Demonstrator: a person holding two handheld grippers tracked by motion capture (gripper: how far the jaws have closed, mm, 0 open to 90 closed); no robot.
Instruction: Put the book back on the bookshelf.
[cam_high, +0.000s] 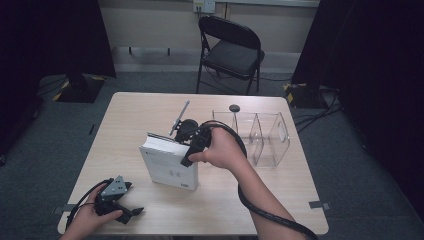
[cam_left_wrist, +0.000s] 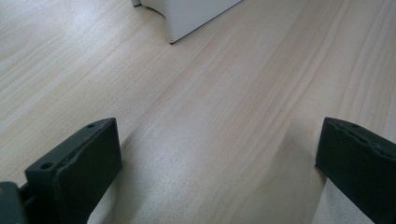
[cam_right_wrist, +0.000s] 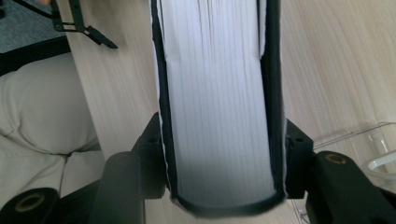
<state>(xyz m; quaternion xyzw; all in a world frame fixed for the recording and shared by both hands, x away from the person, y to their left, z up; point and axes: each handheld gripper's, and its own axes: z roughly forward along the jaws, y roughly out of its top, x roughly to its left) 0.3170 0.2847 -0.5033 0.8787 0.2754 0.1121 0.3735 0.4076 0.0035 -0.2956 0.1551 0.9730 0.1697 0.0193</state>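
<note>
A thick white book (cam_high: 170, 167) stands upright on the wooden table (cam_high: 125, 125), its page edges up. My right gripper (cam_high: 189, 150) comes down on its right end, shut on it. In the right gripper view the two black fingers (cam_right_wrist: 152, 144) press both dark covers of the book (cam_right_wrist: 219, 93), with the white page block between them. At the table's front left corner my left gripper (cam_high: 131, 212) rests in a hand. Its jaws stand wide open (cam_left_wrist: 219, 172) over bare wood, and the book's lower corner (cam_left_wrist: 196, 14) lies farther off.
A clear plastic divided holder (cam_high: 260, 135) stands right of the book, close to the right hand; its edge (cam_right_wrist: 369, 149) is near the right jaw. A small black disc (cam_high: 234, 108) lies behind it. A black folding chair (cam_high: 232, 50) stands beyond the table.
</note>
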